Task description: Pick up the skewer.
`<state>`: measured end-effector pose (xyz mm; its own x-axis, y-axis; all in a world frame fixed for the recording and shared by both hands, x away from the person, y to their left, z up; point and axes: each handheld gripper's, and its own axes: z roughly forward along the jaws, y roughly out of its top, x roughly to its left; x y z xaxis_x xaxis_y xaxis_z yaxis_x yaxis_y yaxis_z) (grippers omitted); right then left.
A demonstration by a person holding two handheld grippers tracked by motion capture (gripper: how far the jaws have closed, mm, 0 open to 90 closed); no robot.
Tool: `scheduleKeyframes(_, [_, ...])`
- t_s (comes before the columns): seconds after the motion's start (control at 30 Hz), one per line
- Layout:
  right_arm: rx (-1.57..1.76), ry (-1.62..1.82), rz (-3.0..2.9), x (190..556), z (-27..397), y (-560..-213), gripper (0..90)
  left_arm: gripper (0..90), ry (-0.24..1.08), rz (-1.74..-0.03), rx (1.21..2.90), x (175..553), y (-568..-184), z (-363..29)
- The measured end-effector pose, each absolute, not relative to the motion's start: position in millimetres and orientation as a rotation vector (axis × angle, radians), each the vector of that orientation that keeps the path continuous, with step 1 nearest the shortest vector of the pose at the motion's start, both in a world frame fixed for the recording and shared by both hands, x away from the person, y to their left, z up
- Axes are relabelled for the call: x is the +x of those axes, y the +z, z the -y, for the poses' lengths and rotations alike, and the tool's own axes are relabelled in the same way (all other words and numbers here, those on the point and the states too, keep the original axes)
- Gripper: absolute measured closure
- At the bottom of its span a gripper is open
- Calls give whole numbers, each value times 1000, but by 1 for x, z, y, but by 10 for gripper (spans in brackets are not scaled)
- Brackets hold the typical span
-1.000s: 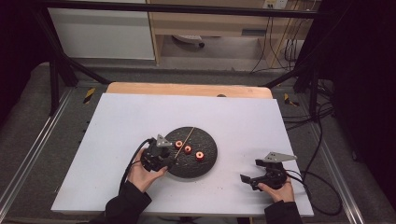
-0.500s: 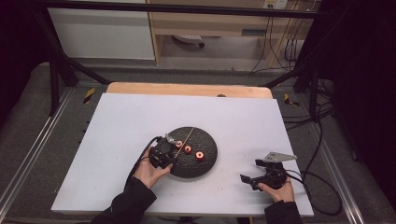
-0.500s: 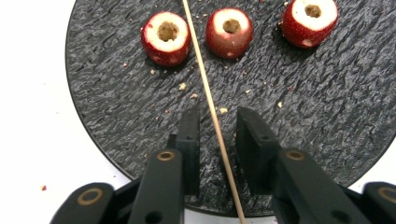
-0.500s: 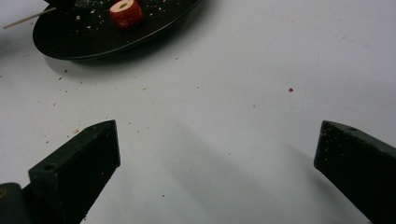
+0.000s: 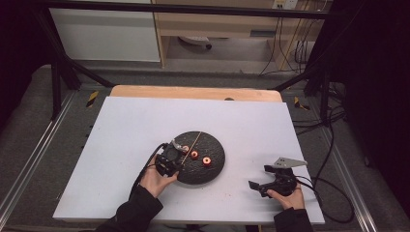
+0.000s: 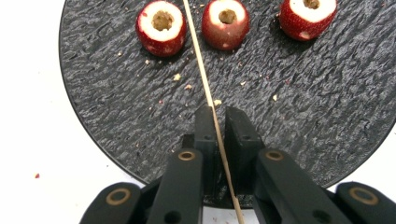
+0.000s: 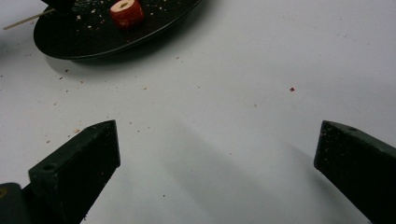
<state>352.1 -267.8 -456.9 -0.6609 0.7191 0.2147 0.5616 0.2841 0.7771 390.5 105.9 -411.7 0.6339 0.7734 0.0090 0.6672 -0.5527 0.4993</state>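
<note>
The left gripper sat at the near left edge of the round black textured plate, and its jaws had just been closing on the thin pale wooden skewer, which ran between the pads with barely a gap on either side (whether the pads already pressed it could not be told for sure, though they looked all but together). In the left gripper view the skewer's long axis pointed straight away from the jaws, passing between two of the three cored red fruit pieces that stood in a row on the plate; in the high view it slanted up and to the right across the plate. The stick was straight, slim and uniformly light in colour.

The right gripper rested near the table's front right, jaws spread wide with nothing between them, well apart from the plate.

The white tabletop carried scattered crumbs; beyond it lay a wooden strip, grey floor and dark frame bars.
</note>
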Motion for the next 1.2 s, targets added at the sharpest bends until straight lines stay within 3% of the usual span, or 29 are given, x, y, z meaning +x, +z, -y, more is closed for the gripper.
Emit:
scheduleKeyframes(0.73, [1192, 1319, -2370, 352, 268, -457, 9, 884, 338, -1137, 2337, 387, -411, -113])
scheduleKeyframes(1.2, [1203, 1319, -2365, 351, 268, -456, 9, 884, 326, -986, 2177, 368, -401, -157])
